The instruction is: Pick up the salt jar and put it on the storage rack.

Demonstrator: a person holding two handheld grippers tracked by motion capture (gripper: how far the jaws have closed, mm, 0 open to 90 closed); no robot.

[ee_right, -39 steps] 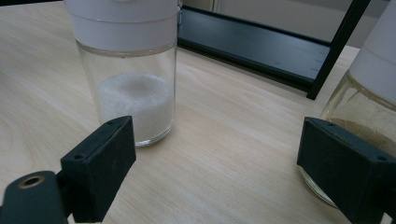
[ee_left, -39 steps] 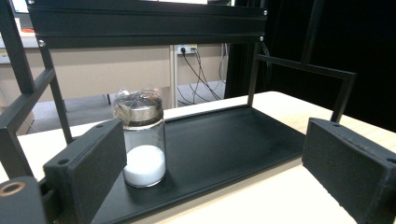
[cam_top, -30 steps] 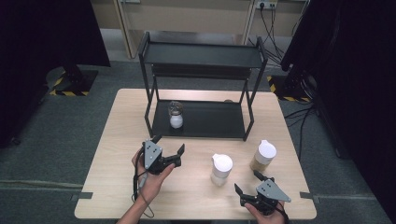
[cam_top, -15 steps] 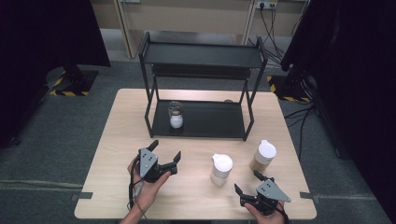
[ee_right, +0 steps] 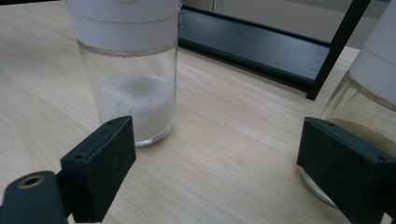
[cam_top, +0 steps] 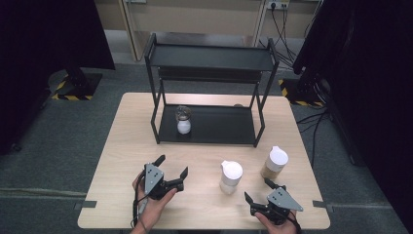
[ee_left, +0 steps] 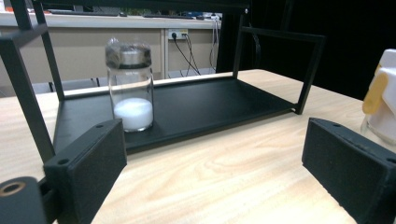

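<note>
A: Wooden worktop, your left hand-held gripper wide, nothing held, bare room ahead.
B: Right hand-held gripper?
A: Wide too, near the front edge, white-lidded jar just ahead, brown jar beside.

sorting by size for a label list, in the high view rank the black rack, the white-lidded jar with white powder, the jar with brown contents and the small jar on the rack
1. black rack
2. white-lidded jar and brown-contents jar: look alike, unranked
3. small jar, though it stands farther from the camera

Pale matt wood-grain table; black matt metal rack; clear glossy glass jar.
</note>
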